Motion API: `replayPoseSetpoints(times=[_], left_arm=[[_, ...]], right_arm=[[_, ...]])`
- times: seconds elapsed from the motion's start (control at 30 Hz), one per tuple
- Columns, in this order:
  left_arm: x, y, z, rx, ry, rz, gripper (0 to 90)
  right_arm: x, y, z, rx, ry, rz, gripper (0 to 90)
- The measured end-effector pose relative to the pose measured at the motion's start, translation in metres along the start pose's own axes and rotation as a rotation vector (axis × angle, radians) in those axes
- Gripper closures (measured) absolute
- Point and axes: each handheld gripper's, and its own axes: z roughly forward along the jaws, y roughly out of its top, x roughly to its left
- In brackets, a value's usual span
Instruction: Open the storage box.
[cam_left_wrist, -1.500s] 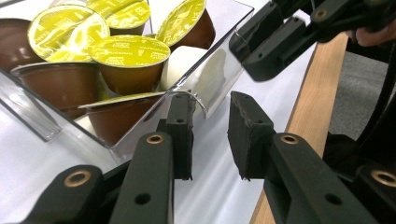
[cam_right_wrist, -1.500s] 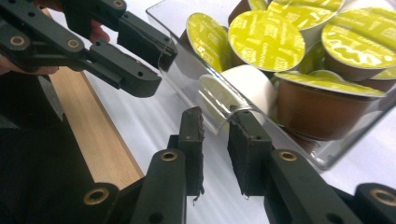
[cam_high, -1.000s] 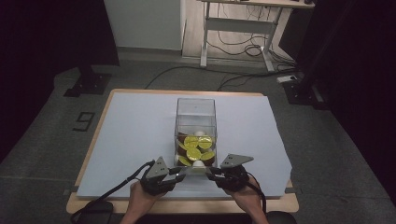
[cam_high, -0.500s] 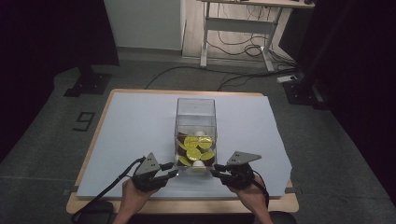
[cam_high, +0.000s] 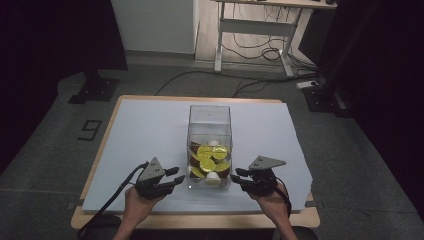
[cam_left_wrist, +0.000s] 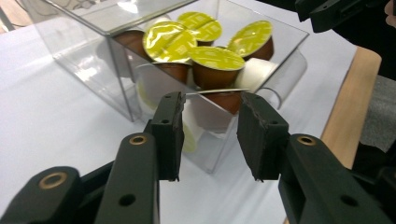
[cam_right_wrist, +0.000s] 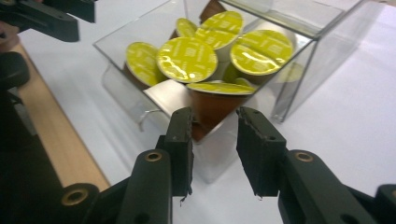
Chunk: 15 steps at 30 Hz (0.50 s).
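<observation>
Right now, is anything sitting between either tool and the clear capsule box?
Nothing visible. The left tool and right tool flank the clear box of capsules, jaws apart and holding nothing, having just opened a little, with bare white sheet between.

Left gripper (cam_high: 170, 179) and right gripper (cam_high: 241, 176): black bodies, grey three-cornered top plates, brass-ringed pivot holes, rough-edged black pads (cam_left_wrist: 170, 133). Black cable (cam_high: 112, 200) trails from left one. Forearms bare, no sleeves.

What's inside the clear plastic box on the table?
The clear plastic box holds brown coffee capsules with yellow-green foil lids and a few white capsules. The top layer covers whatever lies beneath, so no count is possible.
</observation>
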Motion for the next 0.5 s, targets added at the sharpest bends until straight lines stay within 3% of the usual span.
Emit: replayPoseSetpoints(times=[0.3,0.5], left_arm=[[0.014,-0.003,-0.005,-0.014,0.046,-0.012,53.4],[0.023,-0.005,-0.004,-0.009,0.070,-0.024,41.9]], right_arm=[[-0.015,0.004,0.003,0.002,-0.036,-0.004,57.2],[-0.026,0.004,0.004,0.012,-0.052,0.009,49.2]])
